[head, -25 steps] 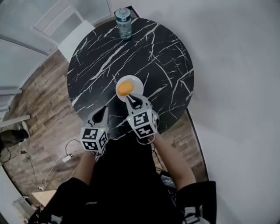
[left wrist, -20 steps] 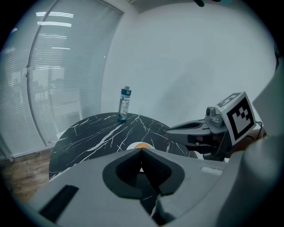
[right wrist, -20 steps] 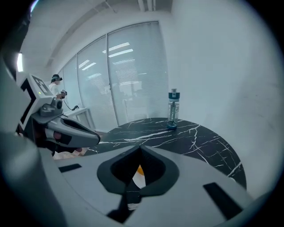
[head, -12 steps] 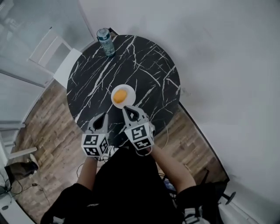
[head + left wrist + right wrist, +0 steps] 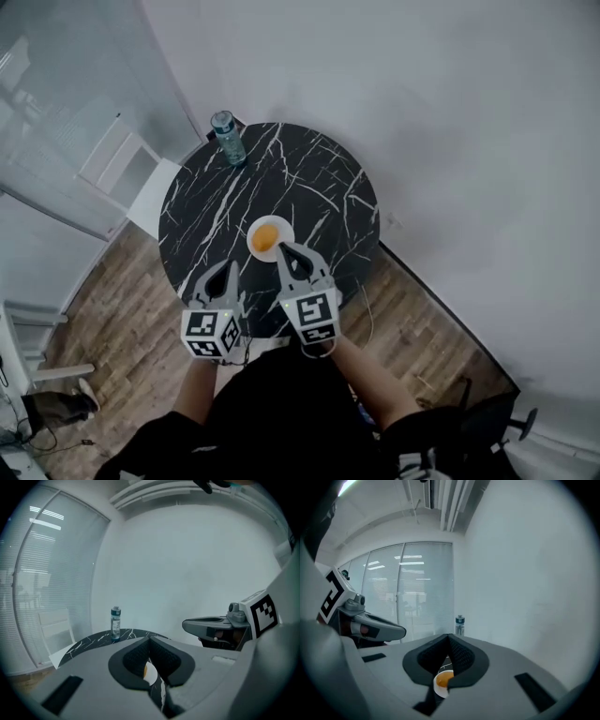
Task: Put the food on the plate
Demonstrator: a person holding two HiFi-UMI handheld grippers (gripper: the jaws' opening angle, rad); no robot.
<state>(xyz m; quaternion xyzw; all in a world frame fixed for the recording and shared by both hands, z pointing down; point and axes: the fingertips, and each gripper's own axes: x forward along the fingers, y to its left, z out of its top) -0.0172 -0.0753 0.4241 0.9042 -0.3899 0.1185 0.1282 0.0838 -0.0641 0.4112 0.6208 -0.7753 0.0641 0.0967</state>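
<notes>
Round black marble counter [image 5: 309,178] with white veins on a wood floor [image 5: 122,309], white wall [image 5: 422,112] past its far and right edges, glass partition [image 5: 56,112] and white chair [image 5: 131,173] off its left edge. Bottle [image 5: 226,137] upright at the far-left edge; white plate [image 5: 251,242] just in from the near edge holds the orange food [image 5: 265,237] at its middle. Left tongs [image 5: 225,267] and right tongs [image 5: 284,247] both closed tip to tip, empty, held above the near edge, the right tips by the plate's near rim in the head view.
</notes>
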